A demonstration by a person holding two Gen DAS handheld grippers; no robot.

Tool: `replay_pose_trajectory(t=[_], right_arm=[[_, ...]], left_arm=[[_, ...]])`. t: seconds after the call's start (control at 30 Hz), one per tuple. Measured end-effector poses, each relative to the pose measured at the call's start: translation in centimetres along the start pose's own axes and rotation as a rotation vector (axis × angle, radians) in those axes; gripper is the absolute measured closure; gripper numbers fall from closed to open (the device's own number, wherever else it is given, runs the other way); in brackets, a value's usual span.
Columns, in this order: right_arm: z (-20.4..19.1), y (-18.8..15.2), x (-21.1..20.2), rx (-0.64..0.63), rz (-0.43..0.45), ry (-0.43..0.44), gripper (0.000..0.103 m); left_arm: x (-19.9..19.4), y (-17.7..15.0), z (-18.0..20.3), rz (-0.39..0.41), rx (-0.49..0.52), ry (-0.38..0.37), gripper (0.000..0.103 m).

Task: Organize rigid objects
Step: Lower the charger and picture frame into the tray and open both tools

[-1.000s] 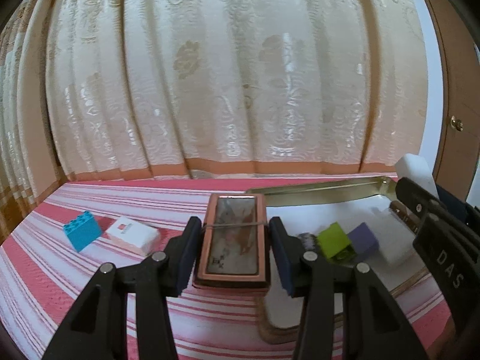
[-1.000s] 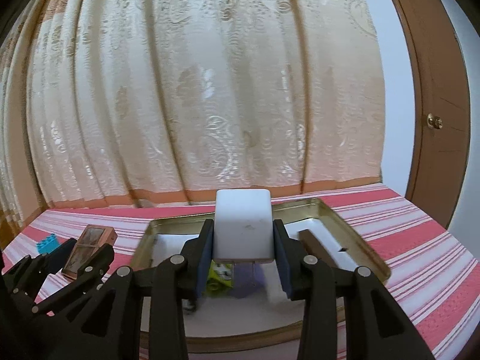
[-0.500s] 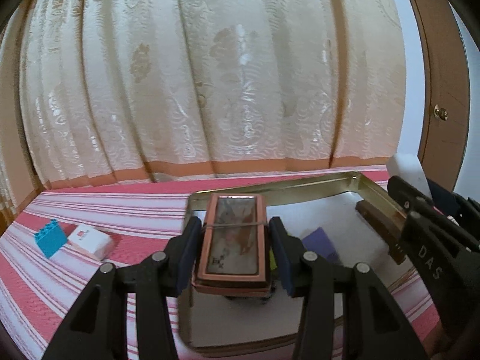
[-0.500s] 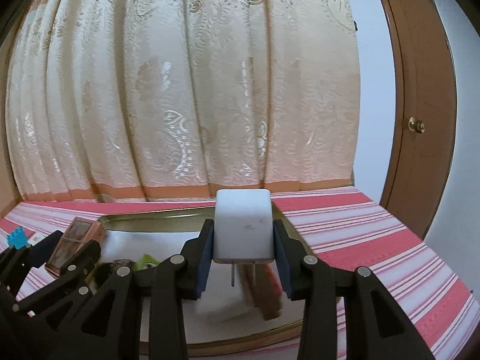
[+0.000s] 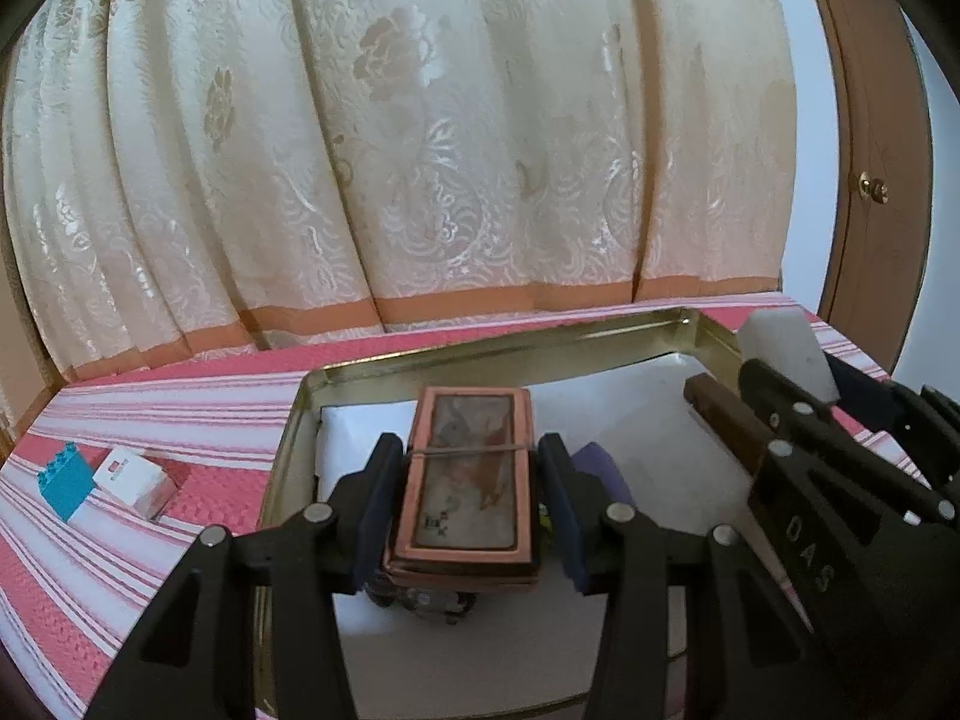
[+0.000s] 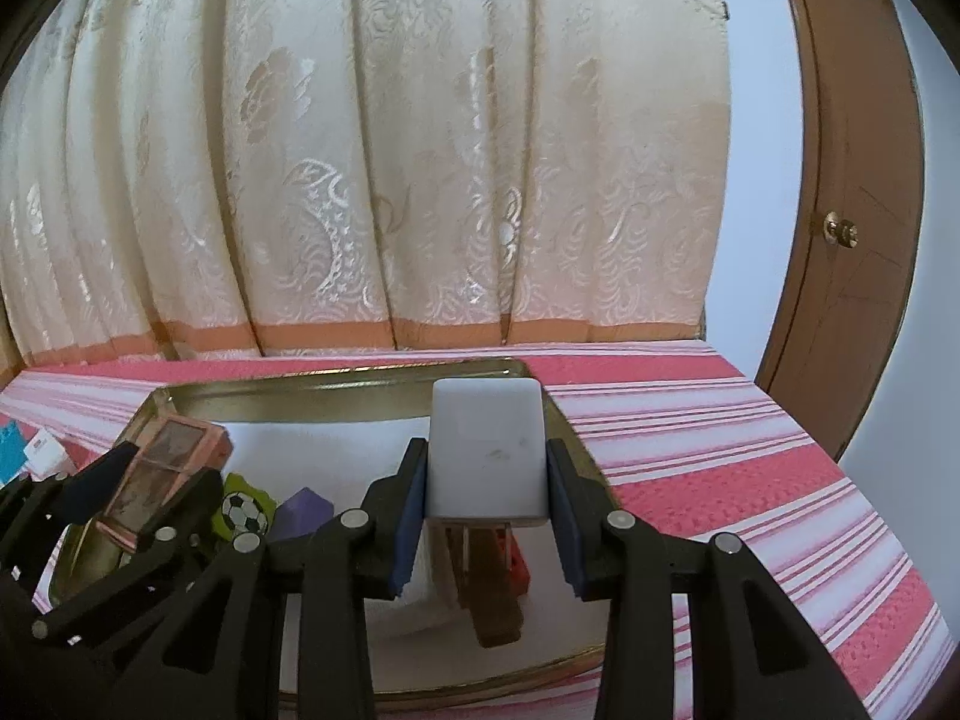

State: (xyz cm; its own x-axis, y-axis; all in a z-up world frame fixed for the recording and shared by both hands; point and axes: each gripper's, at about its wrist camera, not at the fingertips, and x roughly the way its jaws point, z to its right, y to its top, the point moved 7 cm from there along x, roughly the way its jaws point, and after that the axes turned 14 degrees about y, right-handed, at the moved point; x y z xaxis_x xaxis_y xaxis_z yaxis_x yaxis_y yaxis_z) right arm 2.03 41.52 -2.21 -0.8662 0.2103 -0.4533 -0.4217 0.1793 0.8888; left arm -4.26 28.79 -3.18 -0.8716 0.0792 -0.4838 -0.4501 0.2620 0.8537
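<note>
Two hand-held grippers hover side by side over a gold metal tray (image 5: 498, 354) lined with white paper, on a red-and-white striped cloth (image 6: 708, 450). The left gripper (image 5: 468, 501) pinches a copper-framed rectangular case (image 5: 465, 480) between its blue pads. Beneath and just right of it lies a purple block (image 5: 600, 468). The right gripper (image 6: 486, 492) clamps a white rounded block (image 6: 487, 450); below it in the tray lies a brown wooden piece (image 6: 489, 594). Far to the left gripper's left, outside the tray, sit a blue brick (image 5: 63, 480) and a small white box (image 5: 135, 480). A cream curtain (image 5: 420, 150) hangs behind.
</note>
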Motion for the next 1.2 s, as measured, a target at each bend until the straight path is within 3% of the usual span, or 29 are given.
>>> replay_pose_trajectory(t=[0.33,0.57,0.7,1.2], right_arm=[[-0.8,-1.1,1.5,-0.038,-0.076,0.001,0.062],[-0.5,-1.3,2.1,-0.017,-0.099,0.013,0.062],[-0.5,-1.3,2.4,-0.016,-0.100,0.019,0.062],[-1.4,-0.9,3.4,-0.028,-0.114,0.076,0.062]], left_arm=[[1.7,-0.7,-0.6,-0.089,-0.036,-0.009,0.057],[2.1,-0.6,0.0,-0.089,-0.009,0.001,0.057],[2.9,-0.7,0.1,-0.128,-0.022,-0.025,0.058],[3.4,-0.8,-0.3,-0.140,-0.052,-0.023,0.059]])
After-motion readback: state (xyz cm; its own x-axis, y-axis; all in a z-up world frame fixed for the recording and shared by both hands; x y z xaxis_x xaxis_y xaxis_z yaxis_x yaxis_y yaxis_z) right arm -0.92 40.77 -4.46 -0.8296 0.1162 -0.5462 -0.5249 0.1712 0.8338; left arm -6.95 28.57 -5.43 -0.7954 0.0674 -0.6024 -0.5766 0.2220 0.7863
